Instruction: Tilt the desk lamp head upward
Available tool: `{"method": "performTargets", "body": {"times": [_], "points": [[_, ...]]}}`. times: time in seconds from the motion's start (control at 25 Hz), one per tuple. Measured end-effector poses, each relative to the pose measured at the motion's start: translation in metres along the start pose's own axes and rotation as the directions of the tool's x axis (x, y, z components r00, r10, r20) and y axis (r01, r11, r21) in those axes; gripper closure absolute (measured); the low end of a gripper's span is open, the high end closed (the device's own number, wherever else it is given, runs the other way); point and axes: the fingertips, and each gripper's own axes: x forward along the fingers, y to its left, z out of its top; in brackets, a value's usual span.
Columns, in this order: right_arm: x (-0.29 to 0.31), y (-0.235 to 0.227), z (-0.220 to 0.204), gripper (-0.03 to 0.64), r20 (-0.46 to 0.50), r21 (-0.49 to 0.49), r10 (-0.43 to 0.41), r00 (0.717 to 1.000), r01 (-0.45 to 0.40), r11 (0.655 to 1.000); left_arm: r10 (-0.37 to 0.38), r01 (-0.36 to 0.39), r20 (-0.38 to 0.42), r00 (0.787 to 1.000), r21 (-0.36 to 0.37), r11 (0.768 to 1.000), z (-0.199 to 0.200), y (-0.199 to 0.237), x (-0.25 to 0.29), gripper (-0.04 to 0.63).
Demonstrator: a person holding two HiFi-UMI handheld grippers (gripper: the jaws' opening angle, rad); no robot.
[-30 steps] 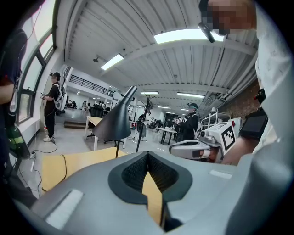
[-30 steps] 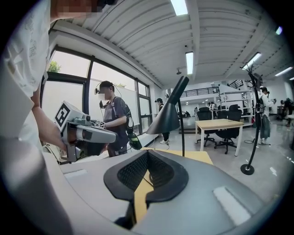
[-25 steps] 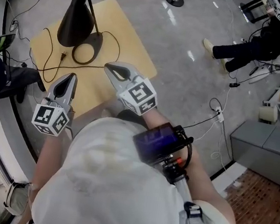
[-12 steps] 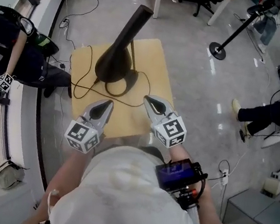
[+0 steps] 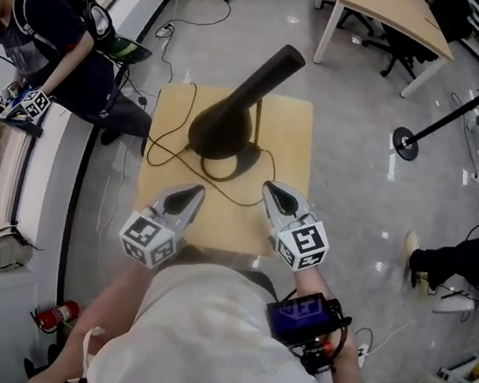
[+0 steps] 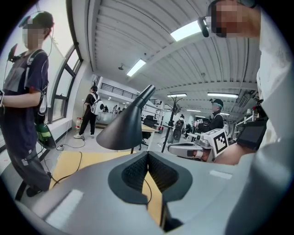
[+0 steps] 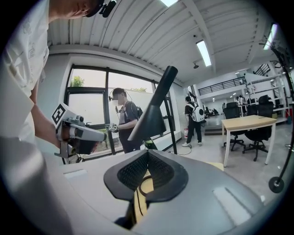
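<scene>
a: how do the claws stand?
b: the left gripper (image 6: 148,158) is closed, pads together, with nothing in it. the right gripper (image 7: 148,159) is the same, closed and empty.
a: where are they?
b: both hover over the near edge of the table (image 5: 294,132), side by side, tips toward the lamp (image 5: 266,77). neither touches it.
a: and the lamp?
b: it stands mid-table on a ring base (image 5: 242,162). its dark cone head (image 5: 220,129) opens downward, and the neck slants up and away from the grippers. a cord (image 5: 159,144) loops from the base across the left of the tabletop.
a: anything around?
b: a person (image 5: 58,37) stands off the table's left side. a desk (image 5: 385,7) is farther off on the right.
</scene>
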Motion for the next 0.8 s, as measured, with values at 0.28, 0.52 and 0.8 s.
{"method": "performTargets", "body": {"times": [0.28, 0.52, 0.8], "points": [[0.019, -0.014, 0.002, 0.603, -0.009, -0.048, 0.024, 1.000, -0.025, 0.999, 0.036, -0.036, -0.020, 0.999, -0.029, 0.999, -0.015, 0.026, 0.001, 0.594], [0.027, -0.024, 0.021, 0.603, -0.035, -0.190, 0.000, 0.999, -0.007, 0.982, 0.007, -0.008, -0.011, 1.000, -0.047, 0.999, -0.014, 0.045, 0.006, 0.592], [0.031, -0.035, 0.059, 0.603, -0.086, -0.416, -0.007, 0.996, -0.030, 0.909, -0.034, 0.033, -0.007, 0.999, -0.075, 0.997, -0.013, 0.056, 0.018, 0.586]]}}
